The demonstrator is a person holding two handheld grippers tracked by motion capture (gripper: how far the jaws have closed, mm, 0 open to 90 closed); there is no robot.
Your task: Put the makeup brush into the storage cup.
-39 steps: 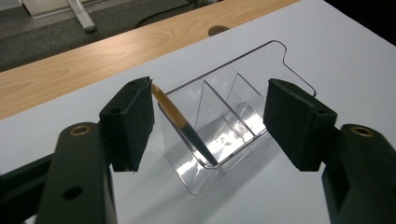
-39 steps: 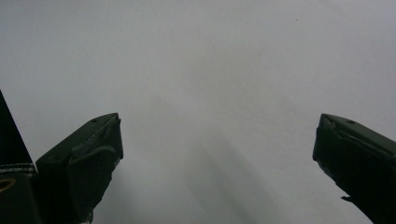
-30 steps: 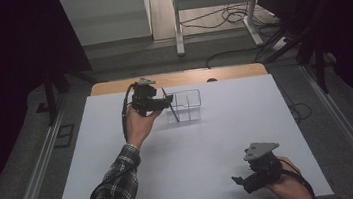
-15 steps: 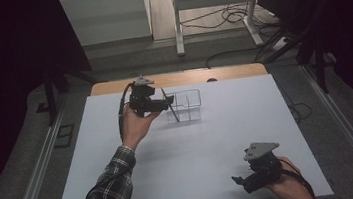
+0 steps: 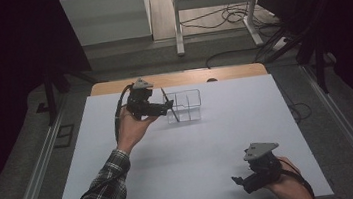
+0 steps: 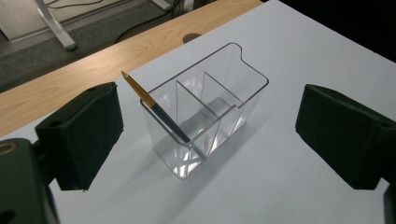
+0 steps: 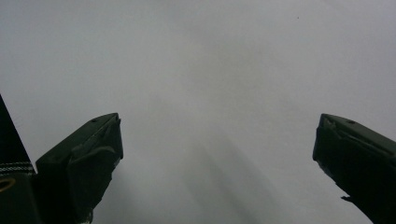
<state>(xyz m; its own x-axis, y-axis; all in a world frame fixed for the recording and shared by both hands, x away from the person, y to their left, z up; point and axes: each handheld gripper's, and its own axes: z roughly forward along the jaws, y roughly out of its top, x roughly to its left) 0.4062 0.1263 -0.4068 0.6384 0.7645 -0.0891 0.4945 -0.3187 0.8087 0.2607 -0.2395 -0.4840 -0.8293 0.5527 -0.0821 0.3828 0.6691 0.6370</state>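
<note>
A clear plastic organizer [image 5: 188, 106] [image 6: 219, 100] with several compartments stands on the white table top [image 5: 195, 147]. A thin brush [image 5: 169, 105] [image 6: 156, 109] with a dark shaft and an orange end leans in its nearest compartment, tip up and tilted towards my left gripper. My left gripper [image 5: 164, 110] [image 6: 212, 121] hovers just left of the organizer, pointing at it. Its jaws have just been opening and stand wide with nothing pressed between them. Near the front right edge my right gripper [image 5: 239, 181] [image 7: 215, 140] rests open over bare table.
A wooden strip [image 5: 177, 79] with a round hole [image 5: 211, 80] [image 6: 191, 37] borders the table's far edge. Beyond it are a metal stand [image 5: 214, 4] and floor cables. Metal rails run along both sides of the table.
The left gripper's jaws have spread apart, off the brush, which stays leaning in the organizer. The left hand barely shifted. The right gripper has kept still.
</note>
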